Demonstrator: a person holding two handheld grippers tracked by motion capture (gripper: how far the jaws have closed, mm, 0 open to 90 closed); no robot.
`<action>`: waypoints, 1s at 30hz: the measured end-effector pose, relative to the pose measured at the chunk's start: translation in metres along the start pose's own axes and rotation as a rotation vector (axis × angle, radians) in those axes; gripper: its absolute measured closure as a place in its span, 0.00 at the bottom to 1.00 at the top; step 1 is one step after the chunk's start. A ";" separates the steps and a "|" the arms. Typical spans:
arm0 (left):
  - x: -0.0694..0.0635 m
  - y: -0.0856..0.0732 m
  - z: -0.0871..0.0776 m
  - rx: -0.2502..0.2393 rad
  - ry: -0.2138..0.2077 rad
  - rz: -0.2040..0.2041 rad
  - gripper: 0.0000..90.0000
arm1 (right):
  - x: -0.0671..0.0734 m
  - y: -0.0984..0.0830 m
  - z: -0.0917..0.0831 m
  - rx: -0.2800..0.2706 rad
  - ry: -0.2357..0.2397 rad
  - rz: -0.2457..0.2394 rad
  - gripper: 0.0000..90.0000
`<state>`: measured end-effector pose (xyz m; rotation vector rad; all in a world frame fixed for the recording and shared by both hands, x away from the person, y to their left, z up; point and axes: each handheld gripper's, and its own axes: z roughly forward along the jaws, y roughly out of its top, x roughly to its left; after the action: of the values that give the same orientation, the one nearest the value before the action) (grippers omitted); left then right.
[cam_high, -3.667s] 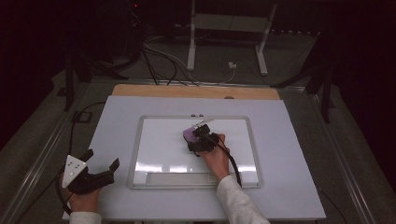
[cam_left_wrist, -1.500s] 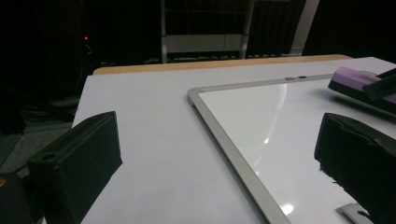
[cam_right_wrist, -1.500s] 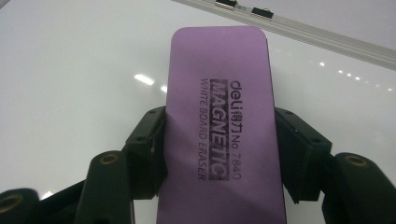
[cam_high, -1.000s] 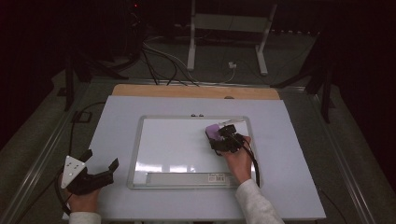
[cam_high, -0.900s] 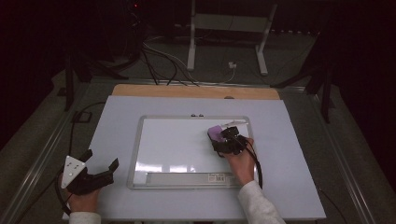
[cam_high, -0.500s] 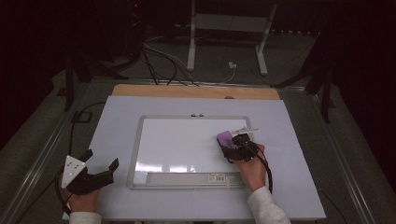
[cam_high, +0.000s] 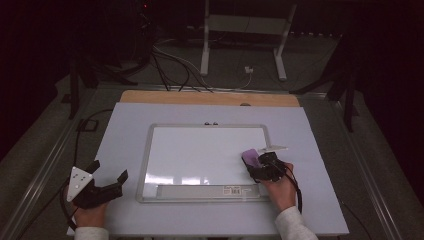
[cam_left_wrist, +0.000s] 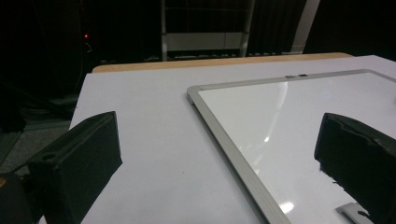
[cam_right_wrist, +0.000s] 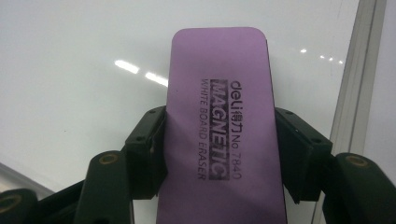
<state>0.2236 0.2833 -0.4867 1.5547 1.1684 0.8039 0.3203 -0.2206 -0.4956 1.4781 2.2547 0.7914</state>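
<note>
Whiteboard | right tool level, grasping eraser | left tool released, resting on table

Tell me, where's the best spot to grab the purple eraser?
Across its two long sides, near the back end, coming from the person's side. The purple eraser is a flat slab, narrow enough for the jaws, and the right gripper holds it just that way, pressed flat on the whiteboard.

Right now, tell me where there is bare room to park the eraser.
Free: the whiteboard surface left of the purple eraser, and the white mat between the board's left frame and the left claw. Crowded: the board's right edge, where the right claw grips the eraser.
</note>
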 end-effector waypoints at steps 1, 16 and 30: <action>0.000 0.000 0.000 0.001 0.000 0.001 0.02 | 0.000 -0.001 -0.001 -0.001 -0.003 -0.004 0.46; 0.000 0.000 -0.001 -0.003 0.001 -0.003 0.02 | 0.001 -0.005 -0.001 -0.017 -0.035 -0.017 0.33; 0.000 0.000 -0.001 -0.002 -0.001 0.001 0.02 | 0.020 -0.014 -0.019 -0.109 -0.040 -0.192 0.38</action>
<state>0.2225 0.2835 -0.4859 1.5536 1.1660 0.8051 0.2915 -0.2117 -0.4892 1.1972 2.2447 0.8035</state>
